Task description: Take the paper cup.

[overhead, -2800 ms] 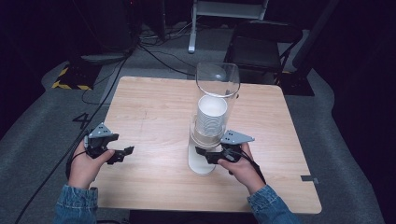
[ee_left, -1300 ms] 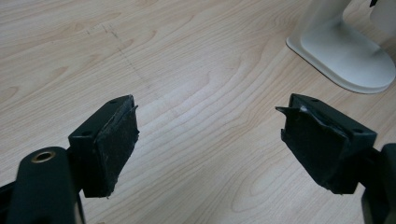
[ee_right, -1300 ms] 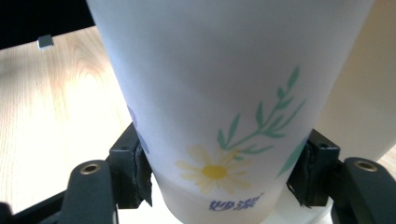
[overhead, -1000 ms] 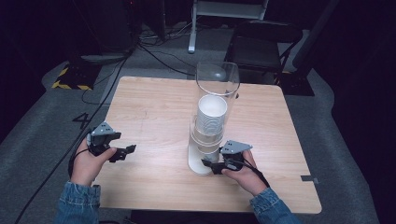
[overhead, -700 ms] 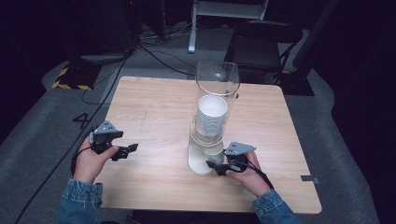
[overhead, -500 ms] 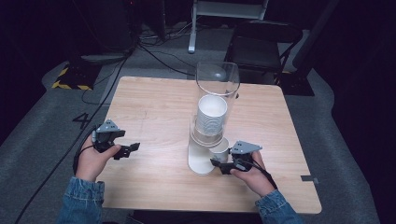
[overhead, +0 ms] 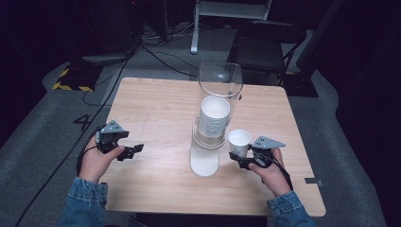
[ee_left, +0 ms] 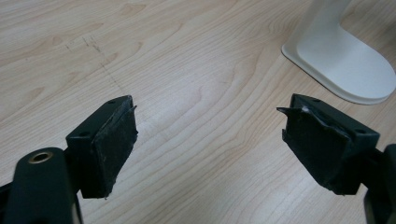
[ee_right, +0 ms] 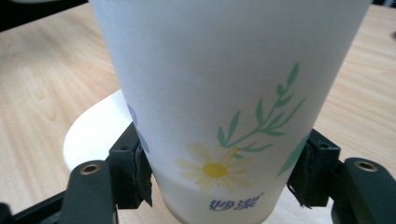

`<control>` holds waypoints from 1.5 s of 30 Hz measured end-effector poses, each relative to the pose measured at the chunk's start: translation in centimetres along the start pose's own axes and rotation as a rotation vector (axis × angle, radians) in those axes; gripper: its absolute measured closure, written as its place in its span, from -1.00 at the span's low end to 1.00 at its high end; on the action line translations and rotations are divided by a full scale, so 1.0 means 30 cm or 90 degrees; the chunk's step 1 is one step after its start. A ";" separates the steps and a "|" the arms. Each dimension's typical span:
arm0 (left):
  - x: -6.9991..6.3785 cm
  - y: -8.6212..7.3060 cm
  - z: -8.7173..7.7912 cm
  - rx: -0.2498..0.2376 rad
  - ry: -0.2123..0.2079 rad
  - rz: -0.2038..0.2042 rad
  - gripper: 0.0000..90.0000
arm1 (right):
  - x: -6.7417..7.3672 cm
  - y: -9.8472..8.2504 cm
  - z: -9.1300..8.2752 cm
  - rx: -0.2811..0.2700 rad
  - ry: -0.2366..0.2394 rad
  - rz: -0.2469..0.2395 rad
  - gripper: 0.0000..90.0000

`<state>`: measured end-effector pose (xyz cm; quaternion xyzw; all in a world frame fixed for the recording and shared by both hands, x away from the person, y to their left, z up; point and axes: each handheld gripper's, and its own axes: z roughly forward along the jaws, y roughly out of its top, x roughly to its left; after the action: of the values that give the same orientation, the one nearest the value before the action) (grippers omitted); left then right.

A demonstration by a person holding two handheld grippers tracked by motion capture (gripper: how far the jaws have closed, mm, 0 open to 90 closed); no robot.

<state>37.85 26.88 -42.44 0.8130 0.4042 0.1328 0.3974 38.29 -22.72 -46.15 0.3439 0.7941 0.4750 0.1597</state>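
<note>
Currently mid-transfer: one paper cup freshly out of the dispenser, next move calls for carrying it clear and setting it upright on bare counter, without squeezing harder and crushing the thin wall. Left to right: left hand-held gripper idle over the wood, jaws spread wide, nothing between pads. Cup dispenser mid-counter, clear tube with stacked cups, white base. Paper cup just right of the base, upright, above the counter, pinched low on its wall by right hand-held gripper. Cup white, daisy and green sprig print, undented.
</note>
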 end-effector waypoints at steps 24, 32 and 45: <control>0.005 -0.042 -0.017 -0.008 0.009 -0.003 -0.65 | -0.250 -0.053 -0.041 -0.006 -0.211 0.155 -0.25; 0.008 -0.053 -0.022 0.001 0.014 -0.006 -0.65 | -0.268 -0.063 -0.017 0.034 -0.223 0.125 -0.25; 0.007 -0.053 -0.022 0.006 0.012 -0.005 -0.64 | -0.272 -0.077 0.005 0.071 -0.219 0.133 -0.26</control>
<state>36.77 27.96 -43.25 0.8121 0.4116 0.1374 0.3902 43.28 -29.05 -48.81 0.5085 0.7403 0.3786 0.2238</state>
